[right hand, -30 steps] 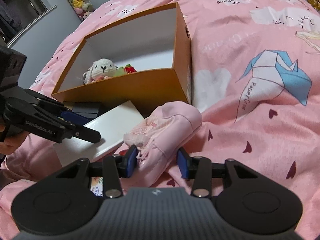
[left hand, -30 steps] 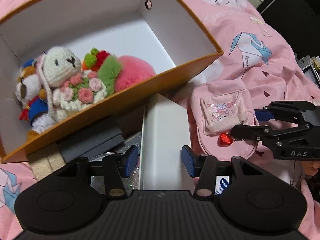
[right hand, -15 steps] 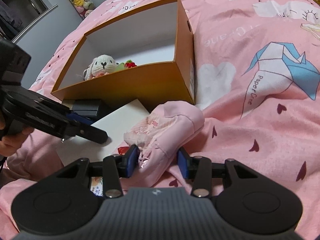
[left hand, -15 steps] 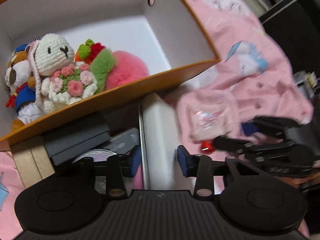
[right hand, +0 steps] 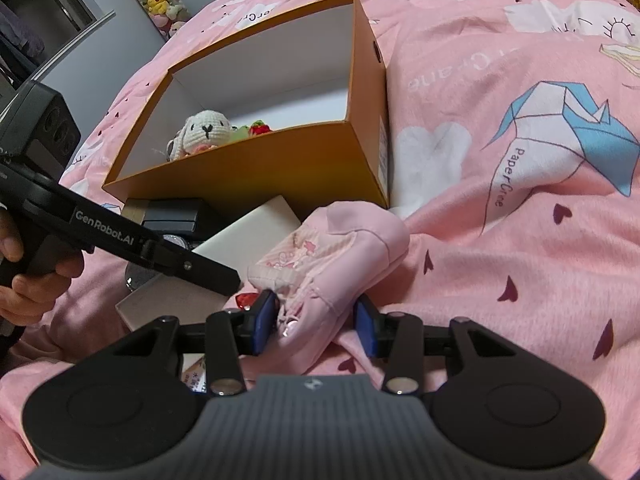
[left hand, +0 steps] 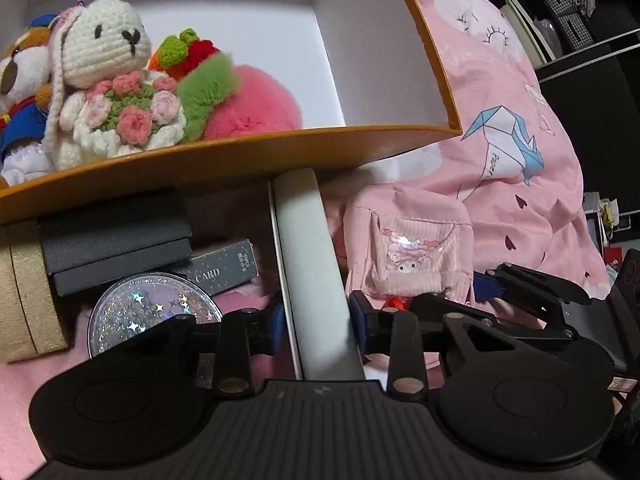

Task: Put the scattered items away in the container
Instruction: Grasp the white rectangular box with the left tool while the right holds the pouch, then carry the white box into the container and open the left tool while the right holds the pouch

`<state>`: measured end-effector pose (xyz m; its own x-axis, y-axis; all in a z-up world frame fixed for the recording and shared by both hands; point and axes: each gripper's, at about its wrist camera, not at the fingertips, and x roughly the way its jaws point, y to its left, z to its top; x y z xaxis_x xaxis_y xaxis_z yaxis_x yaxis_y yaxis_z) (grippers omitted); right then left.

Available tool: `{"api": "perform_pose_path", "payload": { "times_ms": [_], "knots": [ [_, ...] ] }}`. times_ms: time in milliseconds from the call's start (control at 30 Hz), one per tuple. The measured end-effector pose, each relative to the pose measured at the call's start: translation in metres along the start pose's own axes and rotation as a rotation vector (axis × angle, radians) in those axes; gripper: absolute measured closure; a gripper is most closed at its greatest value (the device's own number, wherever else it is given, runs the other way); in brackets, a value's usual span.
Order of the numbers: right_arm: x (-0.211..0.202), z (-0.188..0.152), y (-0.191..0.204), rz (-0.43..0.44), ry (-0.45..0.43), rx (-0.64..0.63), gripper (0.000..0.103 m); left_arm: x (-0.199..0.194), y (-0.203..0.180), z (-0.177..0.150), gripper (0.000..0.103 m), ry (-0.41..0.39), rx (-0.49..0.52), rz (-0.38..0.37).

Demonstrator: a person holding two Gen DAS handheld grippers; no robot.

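The orange cardboard box (left hand: 240, 152) lies open on the pink bed, with a crochet rabbit (left hand: 104, 64) and other plush toys inside. In front of it lies a flat white box (left hand: 316, 272). My left gripper (left hand: 318, 320) straddles its near end, jaws closing, and both blue pads touch its long edges. Right of it sits a pink pouch (left hand: 408, 248) with a red heart charm (left hand: 396, 302). In the right wrist view my right gripper (right hand: 316, 324) is shut on the near end of the pouch (right hand: 332, 252), which rests on the bed.
Left of the white box lie a grey case (left hand: 116, 248), a dark card box (left hand: 224, 270), a glittery round disc (left hand: 152, 308) and a gold box (left hand: 24, 292). The orange box (right hand: 248, 160) has free floor on its right side. Dark shelves (left hand: 580, 40) stand beyond the bed.
My left gripper's jaws have narrowed onto the white box, and its wrist has rolled, so the orange box looks more level. The right gripper and the pouch have stayed put.
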<state>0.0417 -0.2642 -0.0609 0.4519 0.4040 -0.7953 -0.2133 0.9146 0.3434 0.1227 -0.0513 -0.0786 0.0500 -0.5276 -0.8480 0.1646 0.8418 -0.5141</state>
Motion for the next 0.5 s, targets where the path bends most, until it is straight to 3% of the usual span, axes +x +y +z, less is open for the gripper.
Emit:
{"api": "perform_pose_path", "payload": {
  "times_ms": [233,500],
  "knots": [
    [-0.017,0.002,0.002,0.020,-0.048,-0.007,0.061,-0.022,0.000,-0.015,0.070,-0.091,-0.038,0.011],
    [-0.046,0.011,0.004,0.014,-0.108,-0.046,0.061,-0.065,0.003,-0.032,0.070,-0.223,-0.085,-0.038]
  ]
}}
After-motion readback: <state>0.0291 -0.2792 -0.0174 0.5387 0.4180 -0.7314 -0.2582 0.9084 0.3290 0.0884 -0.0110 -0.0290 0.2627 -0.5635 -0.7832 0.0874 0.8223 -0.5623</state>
